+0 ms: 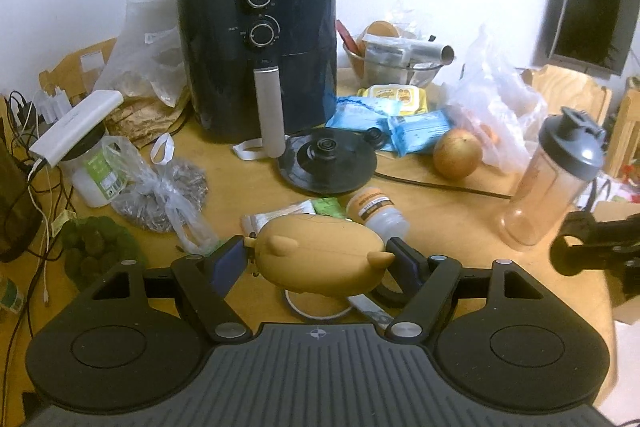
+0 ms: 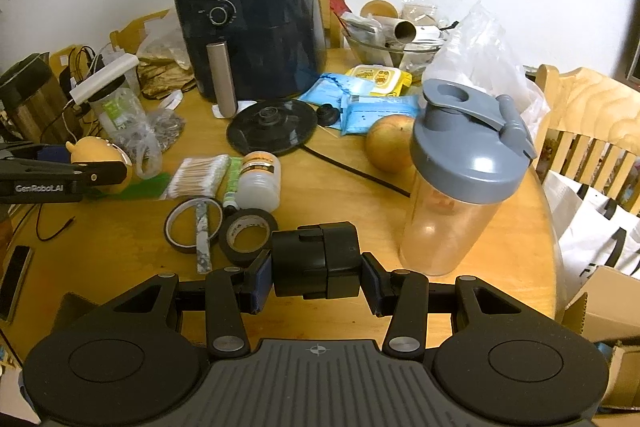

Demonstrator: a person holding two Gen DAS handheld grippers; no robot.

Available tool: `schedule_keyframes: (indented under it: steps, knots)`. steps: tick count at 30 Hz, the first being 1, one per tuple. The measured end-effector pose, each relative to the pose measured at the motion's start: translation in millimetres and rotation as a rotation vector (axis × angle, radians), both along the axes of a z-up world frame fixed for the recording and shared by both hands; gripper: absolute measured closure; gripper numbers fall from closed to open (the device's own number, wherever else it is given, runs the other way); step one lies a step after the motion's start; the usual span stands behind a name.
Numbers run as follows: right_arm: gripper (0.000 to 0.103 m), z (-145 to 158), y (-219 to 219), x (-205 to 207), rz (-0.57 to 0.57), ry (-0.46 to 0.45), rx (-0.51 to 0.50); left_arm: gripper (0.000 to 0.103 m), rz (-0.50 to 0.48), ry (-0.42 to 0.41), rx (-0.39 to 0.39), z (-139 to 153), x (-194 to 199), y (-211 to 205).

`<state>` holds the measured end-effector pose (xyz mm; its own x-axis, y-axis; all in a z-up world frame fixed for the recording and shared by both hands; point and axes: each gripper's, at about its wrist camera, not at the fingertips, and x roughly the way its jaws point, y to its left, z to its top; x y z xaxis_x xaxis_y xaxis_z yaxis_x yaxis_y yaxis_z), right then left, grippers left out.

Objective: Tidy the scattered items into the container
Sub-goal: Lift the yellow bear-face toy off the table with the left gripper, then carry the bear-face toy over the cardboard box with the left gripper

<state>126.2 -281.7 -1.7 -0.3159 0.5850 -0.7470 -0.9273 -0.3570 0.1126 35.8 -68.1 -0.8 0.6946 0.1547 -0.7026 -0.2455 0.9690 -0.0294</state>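
Observation:
My left gripper is shut on a tan animal-shaped toy and holds it above the wooden table; it also shows at the left of the right wrist view. My right gripper is shut on a black blocky object above the table's front. Scattered on the table lie a white pill bottle, a pack of cotton swabs, a black tape roll, a thin tape ring and an onion.
A dark air fryer stands at the back. A kettle base with its cord lies before it. A shaker bottle stands at the right. A glass bowl of items, wipe packs, plastic bags and a chair surround them.

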Motion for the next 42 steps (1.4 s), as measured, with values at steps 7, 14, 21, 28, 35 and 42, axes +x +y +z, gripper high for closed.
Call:
schedule_keyframes:
  steps: [7, 14, 21, 28, 35, 42]
  knots:
    - [0.054, 3.7, -7.7, -8.1, 0.025, 0.002, 0.005, 0.028, 0.004, 0.007, -0.046, 4.9, -20.3, -1.8]
    - [0.054, 4.9, -18.9, -15.4, 0.052, 0.008, 0.005, 0.028, -0.016, 0.045, -0.09, -1.9, -46.2, -11.6]
    - [0.054, 2.9, -29.6, -20.0, 0.065, 0.009, -0.002, 0.028, -0.051, 0.108, -0.135, -15.8, -72.0, -21.7]
    - [0.054, 2.3, -40.4, -22.0, 0.075, 0.005, -0.008, 0.028, -0.046, 0.177, -0.197, -31.9, -89.7, -29.0]
    - [0.054, 2.6, -49.2, -24.8, 0.089, -0.003, -0.013, 0.028, -0.033, 0.255, -0.236, -47.3, -100.7, -33.7]
    - [0.054, -1.4, -59.5, -30.4, 0.111, -0.01, -0.023, 0.027, 0.01, 0.314, -0.278, -64.6, -111.9, -33.5]
